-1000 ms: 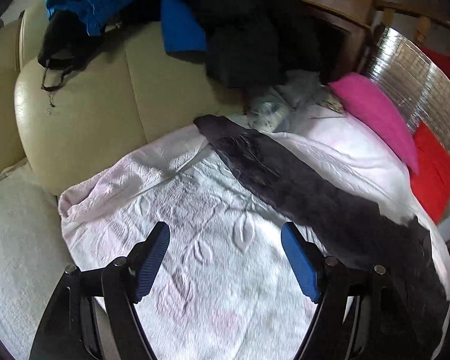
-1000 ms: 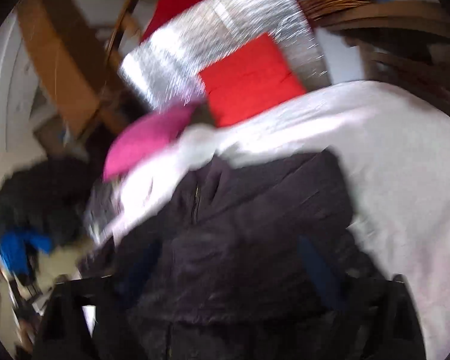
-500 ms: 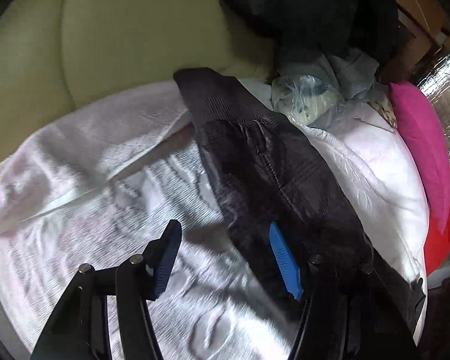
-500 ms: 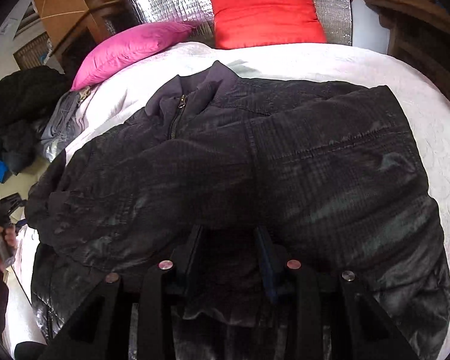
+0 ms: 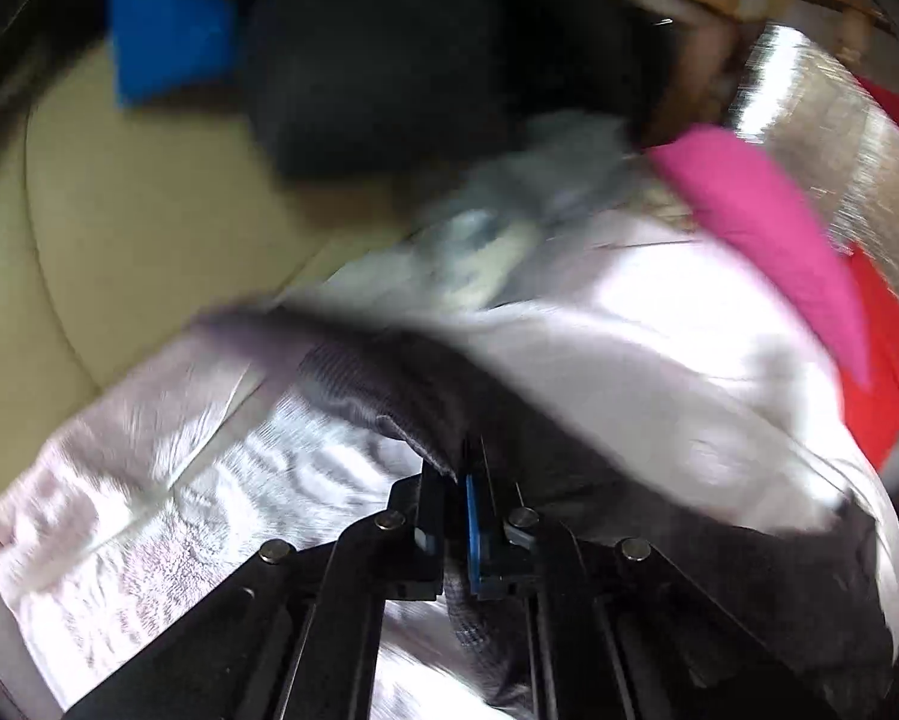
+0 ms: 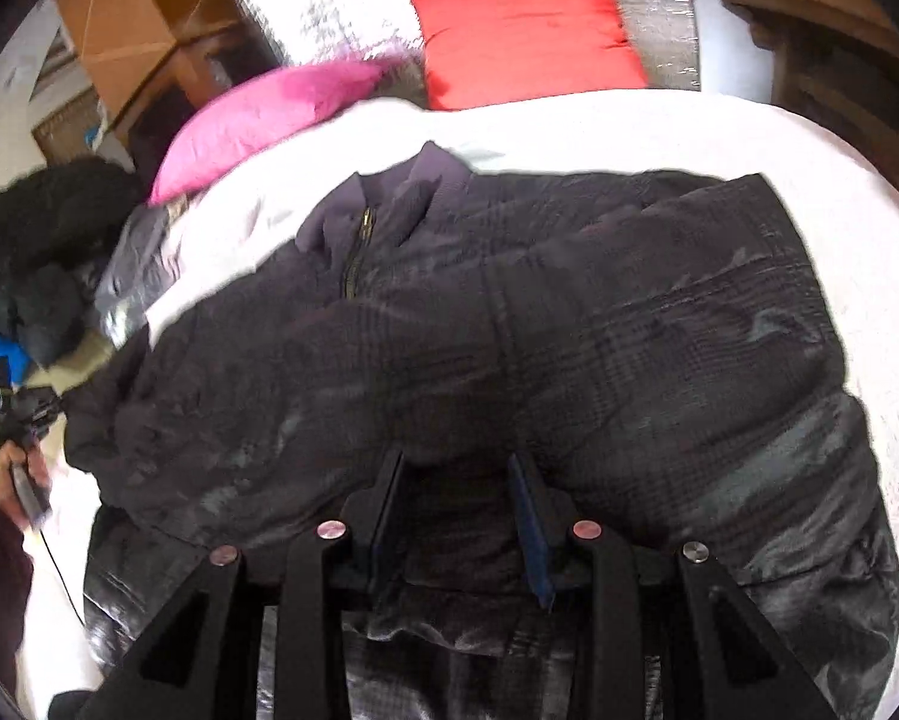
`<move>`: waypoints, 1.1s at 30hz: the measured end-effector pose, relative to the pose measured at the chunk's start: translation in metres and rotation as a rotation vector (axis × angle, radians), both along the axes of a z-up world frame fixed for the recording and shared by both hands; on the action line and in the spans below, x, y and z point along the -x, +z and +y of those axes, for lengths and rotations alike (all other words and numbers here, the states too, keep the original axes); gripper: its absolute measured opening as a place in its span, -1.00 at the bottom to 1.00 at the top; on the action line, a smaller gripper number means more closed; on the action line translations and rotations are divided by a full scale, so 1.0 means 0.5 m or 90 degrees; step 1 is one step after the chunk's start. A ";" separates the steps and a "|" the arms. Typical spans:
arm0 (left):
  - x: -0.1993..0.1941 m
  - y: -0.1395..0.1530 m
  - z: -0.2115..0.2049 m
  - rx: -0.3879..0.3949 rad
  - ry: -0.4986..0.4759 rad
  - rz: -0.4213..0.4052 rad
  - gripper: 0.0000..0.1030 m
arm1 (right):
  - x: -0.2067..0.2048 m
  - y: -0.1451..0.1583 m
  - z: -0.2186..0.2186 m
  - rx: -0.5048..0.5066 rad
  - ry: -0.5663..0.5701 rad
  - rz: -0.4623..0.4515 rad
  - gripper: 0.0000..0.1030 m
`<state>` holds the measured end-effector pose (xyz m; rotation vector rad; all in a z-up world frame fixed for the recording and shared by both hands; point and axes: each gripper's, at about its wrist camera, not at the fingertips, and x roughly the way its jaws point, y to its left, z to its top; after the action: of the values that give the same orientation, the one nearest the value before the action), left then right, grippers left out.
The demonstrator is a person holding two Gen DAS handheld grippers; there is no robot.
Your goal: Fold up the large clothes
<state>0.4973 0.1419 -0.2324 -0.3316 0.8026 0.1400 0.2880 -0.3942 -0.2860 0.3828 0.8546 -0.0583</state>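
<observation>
A large dark quilted jacket (image 6: 569, 312) lies spread on a white bedspread (image 6: 689, 132), with its zipped collar (image 6: 359, 240) toward the pillows. My right gripper (image 6: 455, 480) is shut on a bunched fold of the jacket's lower front, and dark cloth fills the gap between its fingers. In the blurred left wrist view, the jacket's sleeve (image 5: 377, 384) runs across the bedspread (image 5: 149, 516) into my left gripper (image 5: 456, 480). That gripper is shut on the sleeve near its ribbed cuff. A hand (image 6: 20, 468) holding the left gripper shows at the left edge of the right wrist view.
A pink pillow (image 6: 269, 114) and a red cushion (image 6: 527, 30) lean on a silver foil panel (image 6: 329, 6) at the head of the bed. A heap of dark clothes (image 5: 377, 72) and a blue garment (image 5: 167, 30) lie on a beige seat (image 5: 137, 228).
My left gripper moved across the bedspread onto the sleeve and shut on it. My right gripper shut on the jacket fold and sank a little, then held still.
</observation>
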 end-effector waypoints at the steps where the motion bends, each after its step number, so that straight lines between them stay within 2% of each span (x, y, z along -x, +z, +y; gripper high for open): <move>1: 0.014 0.036 -0.028 -0.009 -0.025 -0.017 -0.90 | 0.007 0.010 -0.009 -0.005 -0.011 -0.013 -0.26; 6: 0.080 0.177 -0.174 -0.037 -0.153 -0.082 -0.93 | 0.041 0.054 -0.065 -0.049 -0.066 -0.065 -0.25; 10: 0.162 0.280 -0.351 -0.069 -0.293 -0.130 -0.93 | 0.073 0.076 -0.113 -0.073 -0.109 -0.090 -0.23; 13: 0.220 0.327 -0.488 -0.078 -0.387 -0.149 -0.93 | 0.102 0.090 -0.160 -0.097 -0.143 -0.107 -0.23; 17: 0.301 0.354 -0.648 -0.063 -0.495 -0.150 -0.93 | 0.132 0.102 -0.213 -0.131 -0.177 -0.126 -0.23; 21: 0.361 0.323 -0.791 -0.062 -0.572 -0.100 -0.93 | 0.147 0.107 -0.249 -0.163 -0.187 -0.137 -0.23; 25: 0.393 0.228 -0.881 -0.084 -0.620 -0.002 -0.89 | 0.143 0.100 -0.260 -0.193 -0.172 -0.131 -0.23; 26: 0.391 0.207 -0.892 -0.081 -0.632 0.025 -0.81 | 0.140 0.099 -0.258 -0.195 -0.165 -0.128 -0.23; 28: 0.396 0.151 -0.903 -0.063 -0.662 0.097 -0.49 | 0.137 0.095 -0.256 -0.192 -0.156 -0.118 -0.23; 29: 0.404 0.130 -0.897 -0.058 -0.672 0.127 -0.24 | 0.134 0.094 -0.253 -0.189 -0.150 -0.113 -0.22; 31: 0.423 0.090 -0.870 -0.048 -0.675 0.159 -0.21 | 0.129 0.089 -0.247 -0.186 -0.143 -0.105 -0.20; 32: 0.420 0.082 -0.861 -0.042 -0.678 0.162 -0.21 | 0.126 0.088 -0.244 -0.185 -0.140 -0.101 0.03; 33: 0.426 0.075 -0.843 -0.035 -0.680 0.162 -0.19 | 0.125 0.086 -0.241 -0.185 -0.139 -0.100 0.15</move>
<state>0.2843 -0.2798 -0.1949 0.1998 1.1312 -0.8090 0.2253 -0.5148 -0.2429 0.7437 0.6647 -0.1048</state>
